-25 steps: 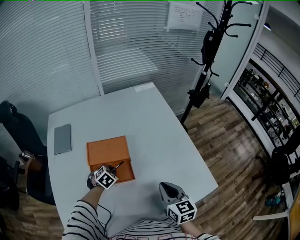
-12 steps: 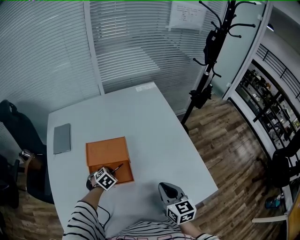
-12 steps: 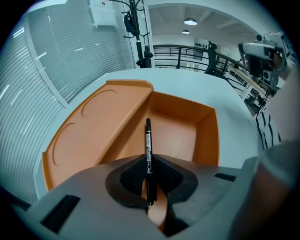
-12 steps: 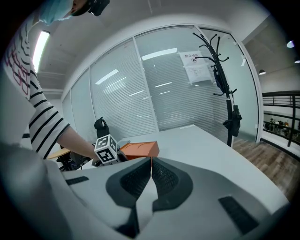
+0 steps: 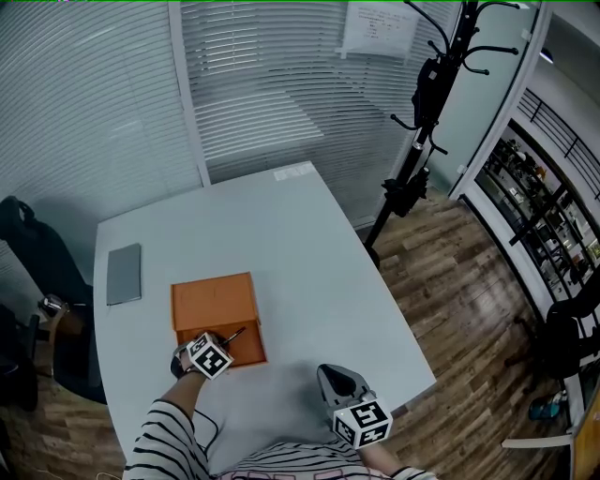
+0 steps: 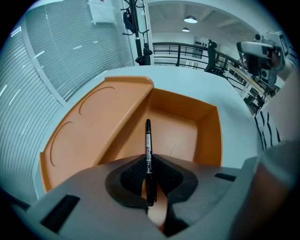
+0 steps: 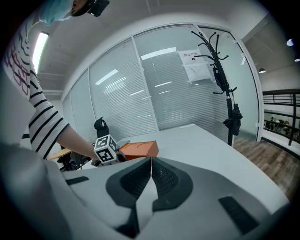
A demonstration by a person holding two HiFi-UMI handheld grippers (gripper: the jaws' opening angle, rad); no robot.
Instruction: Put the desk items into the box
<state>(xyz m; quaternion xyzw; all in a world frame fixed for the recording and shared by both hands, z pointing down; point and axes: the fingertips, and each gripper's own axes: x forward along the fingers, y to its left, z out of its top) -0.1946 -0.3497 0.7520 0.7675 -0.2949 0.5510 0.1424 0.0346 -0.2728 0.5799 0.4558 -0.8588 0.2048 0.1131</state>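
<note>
1. Two grippers are in use. The left gripper [image 6: 149, 171] is clamped on a black pen [image 6: 148, 150], which it grips near the rear end, so most of the pen points forward past the jaws.
2. Directly below and ahead of this gripper is the open compartment of the orange box [image 6: 206, 136]. The pen hangs over this compartment and does not touch the bottom. I judge the pen is held like this so that it falls inside when the jaws open.
3. To the left of the pen tip lies a flat orange panel [image 6: 93, 126], probably the lid. It leaves only the part of the box nearest the gripper open.
4. The right gripper [image 7: 151, 176] has its jaws together with nothing between them. It waits low at the near edge, well apart from the box, and seems to have no work now.
5. Box and grippers are over a pale grey table [image 5: 309, 262]. Beyond the box, to the left, a grey flat item [image 5: 124, 275] lies on the table; I cannot tell what it is.
6. Further out there are glass walls with blinds [image 5: 253, 84], a sheet of paper [image 5: 378, 28], a black coat stand [image 5: 422, 112] on the right, a dark chair [image 5: 37, 272] on the left, and a wooden floor [image 5: 469, 281].
</note>
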